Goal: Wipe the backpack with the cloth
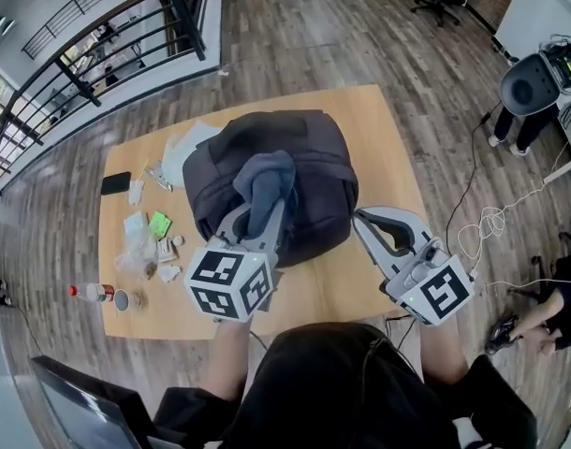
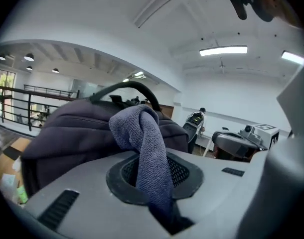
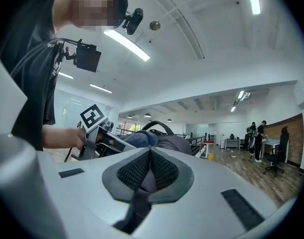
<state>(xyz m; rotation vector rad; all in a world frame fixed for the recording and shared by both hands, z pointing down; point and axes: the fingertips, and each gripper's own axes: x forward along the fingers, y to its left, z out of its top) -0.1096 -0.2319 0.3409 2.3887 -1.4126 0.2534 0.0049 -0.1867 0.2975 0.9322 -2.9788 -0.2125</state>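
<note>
A dark backpack [image 1: 300, 157] lies on the wooden table [image 1: 370, 120]. A blue-grey cloth [image 1: 267, 181] is draped on top of it. My left gripper [image 1: 261, 215] is shut on the cloth's near end and reaches over the backpack's front. In the left gripper view the cloth [image 2: 144, 143] rises from between the jaws of my left gripper [image 2: 153, 176] and folds over toward the backpack [image 2: 67, 128]. My right gripper [image 1: 358, 216] is shut, its tip at the backpack's right side. In the right gripper view my right gripper [image 3: 149, 158] points toward the backpack [image 3: 172, 143]; I see nothing clearly held in it.
On the table's left part lie a black phone [image 1: 116, 182], white paper [image 1: 183, 150], small packets [image 1: 147, 237] and a bottle [image 1: 91, 292] on its side. A railing [image 1: 98, 54] runs at upper left. Cables [image 1: 491, 223] lie on the floor at right.
</note>
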